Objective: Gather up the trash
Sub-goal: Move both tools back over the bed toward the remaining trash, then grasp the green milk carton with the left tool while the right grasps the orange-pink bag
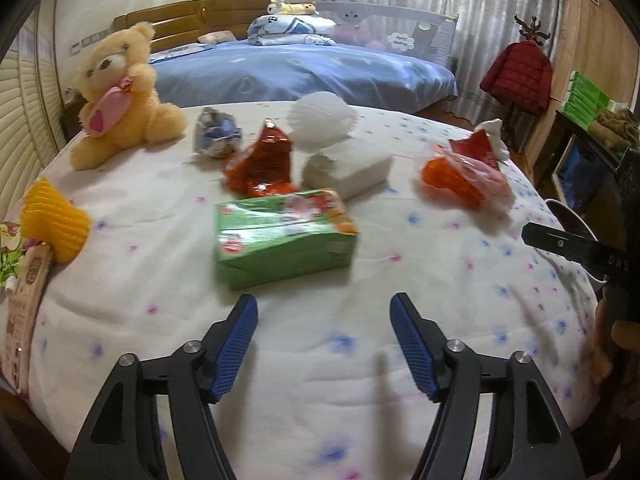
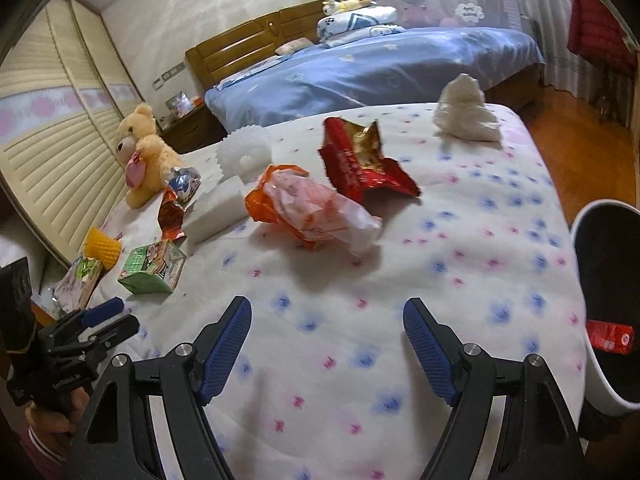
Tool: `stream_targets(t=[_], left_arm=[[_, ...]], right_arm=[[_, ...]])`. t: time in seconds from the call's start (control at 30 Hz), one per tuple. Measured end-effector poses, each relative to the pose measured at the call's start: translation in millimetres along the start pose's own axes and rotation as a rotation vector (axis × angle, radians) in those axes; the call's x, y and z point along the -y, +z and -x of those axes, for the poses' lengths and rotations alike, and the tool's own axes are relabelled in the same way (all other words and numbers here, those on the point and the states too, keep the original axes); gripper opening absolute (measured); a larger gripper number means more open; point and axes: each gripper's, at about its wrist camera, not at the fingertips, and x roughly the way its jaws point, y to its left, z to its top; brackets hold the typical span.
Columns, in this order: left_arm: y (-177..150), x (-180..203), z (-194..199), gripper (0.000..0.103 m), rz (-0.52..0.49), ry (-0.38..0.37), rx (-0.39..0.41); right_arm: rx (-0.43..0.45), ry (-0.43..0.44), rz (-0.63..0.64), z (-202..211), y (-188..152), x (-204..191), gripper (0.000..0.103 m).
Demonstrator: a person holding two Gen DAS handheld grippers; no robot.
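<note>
Both the left tongs (image 1: 324, 344) and the right tongs (image 2: 327, 350) are hanging released over the bed (image 2: 460, 264), gripping nothing. A green carton (image 1: 285, 237) is lying at twelve o'clock of the left tongs, and an orange wrapper (image 2: 308, 210) at twelve o'clock of the right.

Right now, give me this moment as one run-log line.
left gripper: open, empty | right gripper: open, empty | ahead of left: green carton | bin: holds one red piece | stage: approaching trash

Green carton (image 1: 285, 236), crumpled red wrapper (image 2: 362, 162) and orange bag (image 2: 308, 210) litter the quilt.
</note>
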Motion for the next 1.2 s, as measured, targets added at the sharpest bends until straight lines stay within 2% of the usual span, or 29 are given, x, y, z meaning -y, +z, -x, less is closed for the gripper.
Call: stream_targets(t=[0.13,0.23,0.43,0.53,0.73,0.87,0.9,0.97,1.0,1.03,1.1,1.2], left_arm=[[7.5,-15.8,-2.8,0.079,-0.023,0.005,-0.005],[17.8,-26.7,-13.3,0.079,-0.061,-0.012,-0.009],[39.4,-46.3,-34.6,0.084,-0.238,-0.08,-0.005],[48.6,-55.0,-50.7,0.085,-0.292,-0.124,-0.043],[57.4,-48.1,-75.8,0.085,-0.372,-0.184,-0.088],[54.2,-36.0,-84.3,0.085,-0.407,-0.162,-0.09],[53.5,-33.1,-83.3,0.084,-0.414,-0.16,-0.074],[52.3,-28.5,-78.6,0.081,-0.411,-0.162,-0.043],[52.5,-27.0,-75.8,0.073,-0.398,-0.174,-0.028],[51.1,-26.7,-74.1,0.064,-0.385,-0.188,-0.027],[48.0,-24.0,-73.2,0.062,-0.356,-0.192,-0.026],[39.6,-13.8,-71.5,0.06,-0.344,-0.154,-0.02]], right_arm=[[-0.005,-0.005,0.023,-8.1,6.6,-5.2,0.08],[-0.004,-0.008,0.04,-11.9,12.8,-8.0,0.08],[-0.002,-0.02,0.06,-19.2,23.4,-6.5,0.08],[-0.006,-0.023,0.068,-24.7,29.1,-5.7,0.08],[-0.025,-0.022,0.087,-37.7,37.7,-6.6,0.08],[-0.034,-0.024,0.1,-45.8,40.8,-10.7,0.079],[-0.036,-0.025,0.104,-46.8,40.9,-12.0,0.077],[-0.037,-0.028,0.112,-47.8,40.0,-14.1,0.06],[-0.043,-0.027,0.113,-48.4,39.3,-14.2,0.047],[-0.049,-0.025,0.108,-48.7,38.2,-13.9,0.047],[-0.043,-0.016,0.103,-44.8,35.0,-13.6,0.043],[-0.035,-0.008,0.102,-36.6,29.1,-14.4,0.039]])
